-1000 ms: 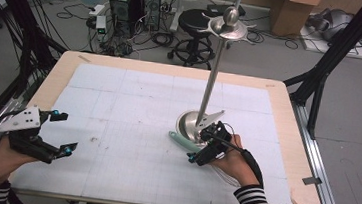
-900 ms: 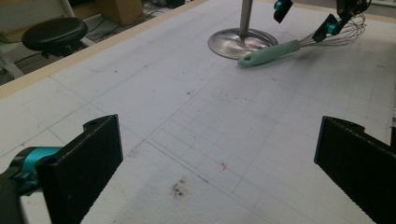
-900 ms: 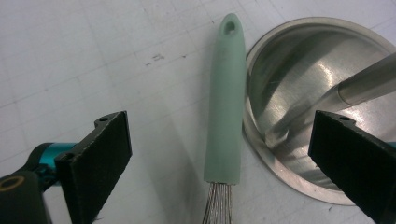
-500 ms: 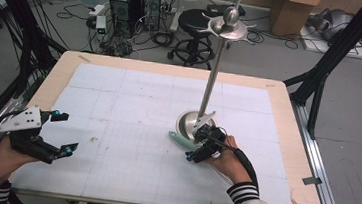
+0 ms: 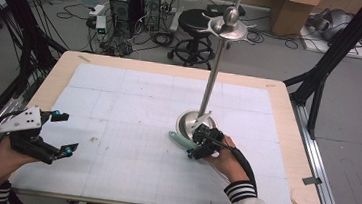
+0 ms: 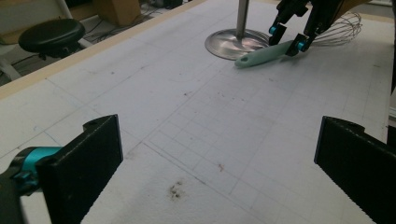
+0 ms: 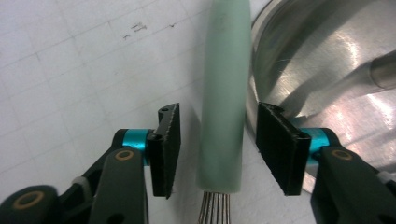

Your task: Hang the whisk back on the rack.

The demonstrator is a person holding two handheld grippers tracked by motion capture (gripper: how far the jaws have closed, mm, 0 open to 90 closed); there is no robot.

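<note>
Right tool (image 7: 214, 147) straddles mint whisk handle (image 7: 223, 93), jaws just closing, small gaps both sides, not gripping. Whisk lies on table (image 5: 134, 92) touching stand base (image 5: 189, 123); wires cut off at frame edge. Left tool (image 5: 63, 133) wide open, empty, well apart

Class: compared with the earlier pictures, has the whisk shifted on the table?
No. The whisk lies against the stand's round base as before; the right tool has just been closing around its handle.

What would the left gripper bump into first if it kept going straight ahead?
Probably the whisk, lying beside the stand's round base. The left gripper points across bare table mat toward it, though depth is hard to judge.
</note>
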